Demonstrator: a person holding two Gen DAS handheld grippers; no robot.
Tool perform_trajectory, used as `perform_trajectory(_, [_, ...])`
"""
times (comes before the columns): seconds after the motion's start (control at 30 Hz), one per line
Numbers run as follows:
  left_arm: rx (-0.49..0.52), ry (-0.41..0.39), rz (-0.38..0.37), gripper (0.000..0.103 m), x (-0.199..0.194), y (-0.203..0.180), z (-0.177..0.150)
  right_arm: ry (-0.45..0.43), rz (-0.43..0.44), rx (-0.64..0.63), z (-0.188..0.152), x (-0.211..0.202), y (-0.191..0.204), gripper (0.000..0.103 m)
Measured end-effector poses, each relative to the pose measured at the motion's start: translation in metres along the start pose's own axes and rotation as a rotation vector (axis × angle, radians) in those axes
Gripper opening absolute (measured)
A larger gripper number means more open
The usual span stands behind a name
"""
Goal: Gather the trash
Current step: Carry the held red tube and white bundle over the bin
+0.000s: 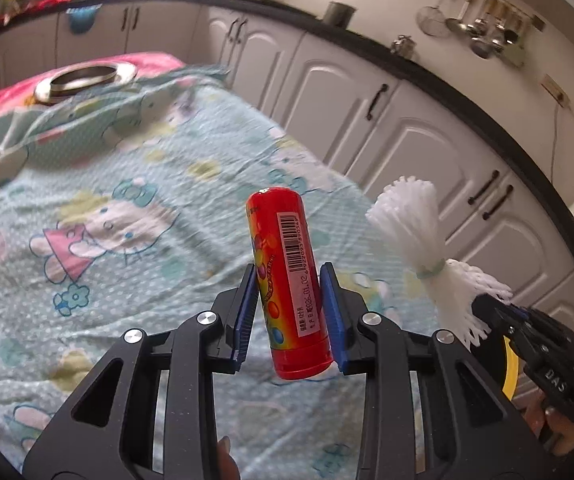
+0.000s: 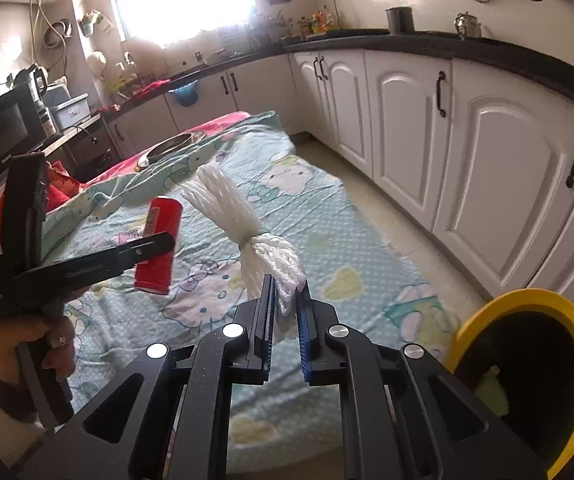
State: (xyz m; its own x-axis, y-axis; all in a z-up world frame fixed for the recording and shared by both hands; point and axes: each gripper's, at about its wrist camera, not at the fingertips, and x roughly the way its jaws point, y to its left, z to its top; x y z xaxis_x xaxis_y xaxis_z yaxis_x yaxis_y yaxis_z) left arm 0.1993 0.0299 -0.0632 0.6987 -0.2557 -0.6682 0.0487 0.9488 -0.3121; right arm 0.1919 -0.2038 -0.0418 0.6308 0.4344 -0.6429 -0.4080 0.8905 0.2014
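From the left wrist: left gripper (image 1: 289, 312) clamped on a glossy red cylindrical candy tube (image 1: 287, 280), barcode label outward, raised above the crinkled cartoon-print cloth (image 1: 127, 208); white foam net bundle (image 1: 419, 248), cinched by a green band, off to the right. From the right wrist: right gripper (image 2: 287, 312) pinching that foam net's (image 2: 247, 232) frayed end, round yellow-rimmed black bin (image 2: 527, 380) low at right, above the cloth-covered surface (image 2: 327, 240)
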Motion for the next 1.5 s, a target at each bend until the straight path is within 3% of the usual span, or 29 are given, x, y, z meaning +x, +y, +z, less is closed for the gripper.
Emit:
perform_trajectory(0.8, [0.252, -0.062, -0.156, 0.024, -0.027, -0.139, -0.003, -0.159, -0.199, 0.142, -0.039, -0.116, -0.085, 0.011])
perform_trajectory(1.0, [0.294, -0.051, -0.189, 0.024, -0.022, -0.169, -0.01, -0.171, -0.288, 0.152, -0.056, -0.131, -0.104, 0.011])
perform_trajectory(1.5, [0.439, -0.001, -0.271, 0.024, 0.006, -0.243, -0.037, -0.143, -0.402, 0.264, -0.104, -0.15, -0.148, 0.011])
